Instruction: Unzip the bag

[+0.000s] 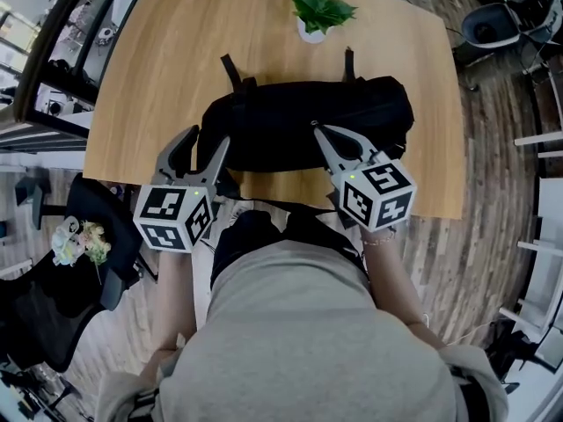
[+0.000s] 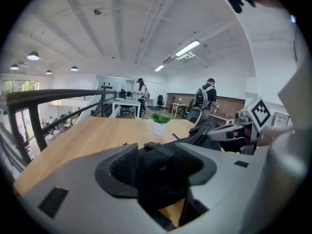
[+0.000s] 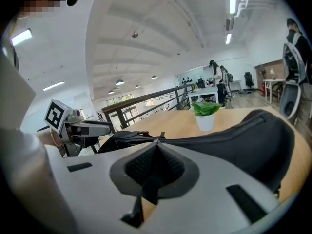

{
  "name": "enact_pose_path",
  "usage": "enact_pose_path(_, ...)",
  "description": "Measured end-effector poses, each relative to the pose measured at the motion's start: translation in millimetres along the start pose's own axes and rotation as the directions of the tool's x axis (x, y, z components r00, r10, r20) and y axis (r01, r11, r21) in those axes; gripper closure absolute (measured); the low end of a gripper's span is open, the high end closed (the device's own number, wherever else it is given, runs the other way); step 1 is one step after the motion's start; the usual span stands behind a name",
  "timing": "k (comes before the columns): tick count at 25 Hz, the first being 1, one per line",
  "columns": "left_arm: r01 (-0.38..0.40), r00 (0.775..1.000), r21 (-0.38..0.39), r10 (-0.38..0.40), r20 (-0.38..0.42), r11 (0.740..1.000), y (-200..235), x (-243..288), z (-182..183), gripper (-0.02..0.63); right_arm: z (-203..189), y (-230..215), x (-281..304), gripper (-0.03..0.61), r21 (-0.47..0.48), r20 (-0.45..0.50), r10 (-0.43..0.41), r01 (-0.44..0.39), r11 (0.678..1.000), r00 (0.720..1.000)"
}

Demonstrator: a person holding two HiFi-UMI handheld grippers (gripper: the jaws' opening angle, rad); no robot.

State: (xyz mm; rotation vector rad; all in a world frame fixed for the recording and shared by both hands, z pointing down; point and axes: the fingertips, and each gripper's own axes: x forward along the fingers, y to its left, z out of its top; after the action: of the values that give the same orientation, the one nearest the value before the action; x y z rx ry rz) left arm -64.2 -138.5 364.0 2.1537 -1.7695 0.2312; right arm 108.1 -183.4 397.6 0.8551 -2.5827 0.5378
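A black bag [image 1: 299, 121] lies lengthwise on the wooden table [image 1: 176, 51], near its front edge. My right gripper [image 1: 317, 128] rests on the bag's top seam with its jaws together. In the right gripper view the right gripper [image 3: 156, 143] pinches a small metal zipper pull at its tips, and the zip line runs off to the right across the bag [image 3: 243, 140]. My left gripper [image 1: 208, 139] stands open at the bag's left end. In the left gripper view the bag [image 2: 156, 179] shows in the gap of the left gripper [image 2: 158, 155], with the pads apart from it.
A potted green plant [image 1: 318, 11] stands at the table's far edge, behind the bag. A dark railing [image 1: 53, 51] runs along the table's left side. An office chair [image 1: 493, 25] stands on the wooden floor at the far right. People stand at desks far off.
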Motion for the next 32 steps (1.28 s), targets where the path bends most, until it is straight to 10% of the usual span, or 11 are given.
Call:
enact_pose_path(11,0.311,0.95,0.345,-0.299,-0.091,0.885,-121.9,57.7,7.6,0.379,7.6,2.3,-5.7,0.568,-0.019,-0.006,0.065,-0.065,0.998,0.998)
enact_pose_path(18,0.279,0.958,0.518,-0.203,-0.201,0.809,-135.6,81.0,-14.7,0.431,9.1,4.6,-7.2,0.568,-0.041,-0.018,0.086,-0.086,0.995,0.996)
enact_pose_path(32,0.267,0.96,0.488,-0.185,-0.21,0.831,-130.2,85.8,-21.5,0.574,5.4,-1.2,-5.7,0.569,-0.068,-0.014,0.069,-0.069,0.995,0.998)
